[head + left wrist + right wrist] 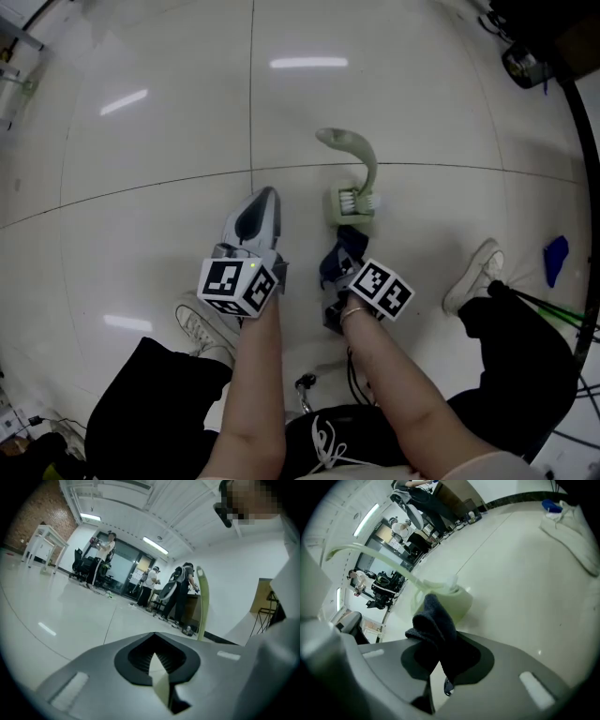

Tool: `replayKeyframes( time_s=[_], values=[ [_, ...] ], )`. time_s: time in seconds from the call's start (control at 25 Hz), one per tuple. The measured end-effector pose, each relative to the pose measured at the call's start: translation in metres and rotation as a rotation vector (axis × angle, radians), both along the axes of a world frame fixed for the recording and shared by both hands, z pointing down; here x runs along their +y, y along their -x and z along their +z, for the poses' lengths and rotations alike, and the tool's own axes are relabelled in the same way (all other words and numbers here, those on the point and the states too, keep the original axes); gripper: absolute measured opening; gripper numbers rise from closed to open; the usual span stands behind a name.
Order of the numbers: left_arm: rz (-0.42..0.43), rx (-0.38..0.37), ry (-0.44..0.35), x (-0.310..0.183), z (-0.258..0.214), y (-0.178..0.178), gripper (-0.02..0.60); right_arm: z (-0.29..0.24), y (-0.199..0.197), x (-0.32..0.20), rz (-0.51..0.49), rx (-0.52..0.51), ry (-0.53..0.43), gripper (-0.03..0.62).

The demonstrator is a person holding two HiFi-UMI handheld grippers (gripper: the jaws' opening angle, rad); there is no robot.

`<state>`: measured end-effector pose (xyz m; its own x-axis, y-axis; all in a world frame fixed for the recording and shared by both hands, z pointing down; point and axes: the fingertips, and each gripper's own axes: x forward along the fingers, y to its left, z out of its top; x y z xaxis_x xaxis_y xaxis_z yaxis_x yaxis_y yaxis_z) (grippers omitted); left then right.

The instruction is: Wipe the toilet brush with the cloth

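The pale green toilet brush [359,169] stands in its holder [352,208] on the tiled floor, its curved handle arching to the left. My right gripper [339,258] is shut on a dark blue cloth [336,251], which hangs just in front of the holder. In the right gripper view the cloth [436,630] bulges out of the jaws, with the holder [452,599] right behind it and the handle [370,555] sweeping left. My left gripper [261,214] is shut with nothing in it, left of the brush. In the left gripper view, the handle [202,604] rises at the right.
White sneakers [474,274] [201,324] flank my arms on the floor. A blue object [555,257] and green and black cables [553,305] lie at the right. Dark equipment [527,64] sits at the top right. Several people and chairs [161,590] stand far off.
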<state>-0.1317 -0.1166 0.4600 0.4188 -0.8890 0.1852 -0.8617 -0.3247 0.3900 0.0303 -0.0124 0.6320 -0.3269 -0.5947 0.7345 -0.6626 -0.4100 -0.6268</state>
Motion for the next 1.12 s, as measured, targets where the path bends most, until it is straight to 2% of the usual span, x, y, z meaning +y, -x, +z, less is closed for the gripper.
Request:
replayKeyframes(
  time_s=[0.08,0.12,0.2,0.28,0.36,0.44,0.52,0.64,0.76,0.88,1.12],
  values=[
    [-0.020,0.015,-0.081,-0.016,-0.042,-0.006,0.006,-0.020,-0.035,-0.009,0.058,0.053,-0.038,0.063],
    [-0.023,0.018,-0.128,-0.022,-0.064,-0.009,0.006,-0.037,-0.053,-0.021,0.093,0.081,-0.086,0.063],
    [-0.023,0.019,-0.213,-0.031,-0.109,-0.015,0.006,-0.085,-0.082,-0.051,0.128,0.138,-0.228,0.063],
    [-0.016,0.016,-0.273,-0.032,-0.147,-0.019,0.006,-0.144,-0.093,-0.080,0.109,0.162,-0.385,0.063],
    [0.001,0.010,-0.315,-0.035,-0.177,-0.023,0.006,-0.208,-0.086,-0.106,0.031,0.161,-0.548,0.063],
    [0.034,0.006,-0.336,-0.038,-0.199,-0.030,0.006,-0.274,-0.068,-0.124,-0.088,0.175,-0.703,0.063],
    [0.079,0.003,-0.329,-0.039,-0.209,-0.040,0.006,-0.331,-0.045,-0.129,-0.200,0.178,-0.830,0.063],
    [0.144,-0.013,-0.280,-0.039,-0.202,-0.052,0.006,-0.393,-0.004,-0.125,-0.335,0.102,-0.959,0.063],
    [0.182,-0.042,-0.264,-0.038,-0.192,-0.061,0.006,-0.421,0.029,-0.119,-0.438,0.045,-1.037,0.063],
    [0.186,-0.020,-0.274,-0.037,-0.192,-0.061,0.006,-0.409,0.047,-0.125,-0.518,0.094,-1.033,0.063],
    [0.186,0.029,-0.292,-0.033,-0.192,-0.061,0.006,-0.355,0.021,-0.140,-0.469,0.144,-0.921,0.063]
  ],
)
